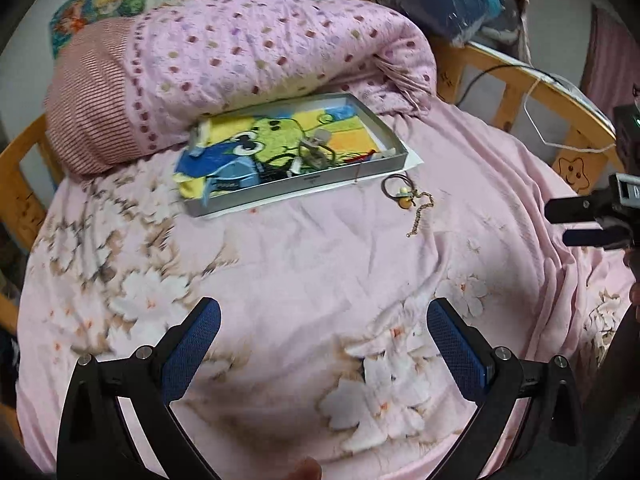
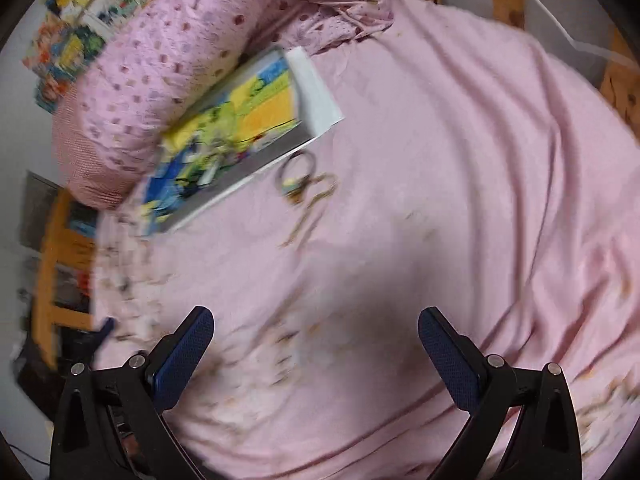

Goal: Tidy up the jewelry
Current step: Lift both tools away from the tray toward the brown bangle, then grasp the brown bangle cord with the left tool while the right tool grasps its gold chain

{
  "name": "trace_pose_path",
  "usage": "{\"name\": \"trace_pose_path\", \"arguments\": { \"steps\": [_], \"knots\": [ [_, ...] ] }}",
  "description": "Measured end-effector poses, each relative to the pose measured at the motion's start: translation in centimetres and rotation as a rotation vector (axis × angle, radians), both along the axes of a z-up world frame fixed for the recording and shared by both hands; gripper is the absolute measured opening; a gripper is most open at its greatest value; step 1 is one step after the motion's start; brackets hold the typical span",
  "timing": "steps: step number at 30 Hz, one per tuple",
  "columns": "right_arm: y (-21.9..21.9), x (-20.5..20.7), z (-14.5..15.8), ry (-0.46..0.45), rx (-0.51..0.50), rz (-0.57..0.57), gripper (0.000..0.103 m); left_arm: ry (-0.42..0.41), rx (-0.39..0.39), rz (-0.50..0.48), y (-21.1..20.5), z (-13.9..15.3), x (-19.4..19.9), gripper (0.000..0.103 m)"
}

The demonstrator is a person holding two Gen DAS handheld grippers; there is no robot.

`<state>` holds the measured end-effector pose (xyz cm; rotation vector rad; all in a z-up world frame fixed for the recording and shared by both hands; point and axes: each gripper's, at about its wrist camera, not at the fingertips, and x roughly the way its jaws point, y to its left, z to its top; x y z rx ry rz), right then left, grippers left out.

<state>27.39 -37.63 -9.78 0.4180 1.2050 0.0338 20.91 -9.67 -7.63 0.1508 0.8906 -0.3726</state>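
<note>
While a pink floral bedsheet [image 1: 320,248] fills both views with a rolled polka-dot quilt [image 1: 256,52] at its far side, a shallow grey tray [image 1: 304,188] lined with a cartoon towel lies against the quilt, holding tangled jewelry [image 1: 316,152]. Just beside the tray's near right corner, on the sheet, lie a hair tie with yellow charm [image 1: 400,190] and a gold chain [image 1: 422,214]. Left gripper [image 1: 324,344] and right gripper [image 2: 316,352] both hover over bare sheet, jaws spread wide, empty, well short of the jewelry.

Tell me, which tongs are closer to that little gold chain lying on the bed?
Probably the right tongs, though not by much. They hang open off to the chain's right side. The left tongs, also open, sit farther back toward the person, over the floral sheet.
</note>
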Motion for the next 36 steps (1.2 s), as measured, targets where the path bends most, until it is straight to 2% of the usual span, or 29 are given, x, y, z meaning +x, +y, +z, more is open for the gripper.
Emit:
{"name": "trace_pose_path", "arguments": {
  "steps": [5,7,11,16,17,19,20,22,24,26,27,30,33,36],
  "knots": [
    [-2.9,3.7,-2.2,0.019,0.017,-0.021,0.103,-0.007,0.026,-0.067,-1.6,-1.5,2.9,0.101],
    [-3.6,5.1,-2.3,-0.001,0.008,0.005,0.103,-0.001,0.01,-0.076,-2.2,-2.4,4.5,0.101],
    [-3.3,7.2,-1.5,-0.083,-0.141,0.121,0.103,0.074,-0.118,-0.08,-2.7,-4.2,8.1,0.101],
    [-2.1,8.6,-3.0,-0.093,-0.18,0.234,0.103,0.102,-0.227,-0.086,-3.3,-5.2,12.0,0.1],
    [-1.9,8.8,-3.4,-0.088,-0.192,0.252,0.101,0.102,-0.243,-0.093,-3.5,-5.4,12.7,0.1],
    [-1.4,9.2,-4.1,-0.08,-0.199,0.287,0.086,0.104,-0.271,-0.109,-3.7,-5.6,13.8,0.098],
    [-1.2,9.5,-4.4,-0.076,-0.197,0.301,0.083,0.105,-0.284,-0.122,-3.9,-5.7,14.3,0.097],
    [-0.7,9.9,-4.9,-0.077,-0.201,0.328,0.075,0.104,-0.299,-0.152,-4.4,-6.2,15.4,0.092],
    [-0.2,10.4,-5.2,-0.084,-0.195,0.358,0.07,0.12,-0.31,-0.196,-5.0,-6.9,16.4,0.073],
    [0.5,10.8,-5.5,-0.092,-0.184,0.394,0.064,0.137,-0.318,-0.22,-5.4,-7.7,17.2,0.064],
    [0.9,11.1,-5.6,-0.092,-0.179,0.409,0.06,0.155,-0.34,-0.236,-5.3,-8.1,17.6,0.055],
    [2.1,11.5,-6.1,-0.09,-0.177,0.445,0.049,0.211,-0.395,-0.273,-5.4,-9.1,18.5,0.042],
    [3.0,11.8,-6.7,-0.081,-0.184,0.473,0.041,0.239,-0.425,-0.307,-5.8,-9.4,19.2,0.033],
    [3.3,12.1,-7.4,-0.062,-0.2,0.48,0.033,0.264,-0.419,-0.329,-6.5,-9.7,19.9,0.027]
  ]
}}
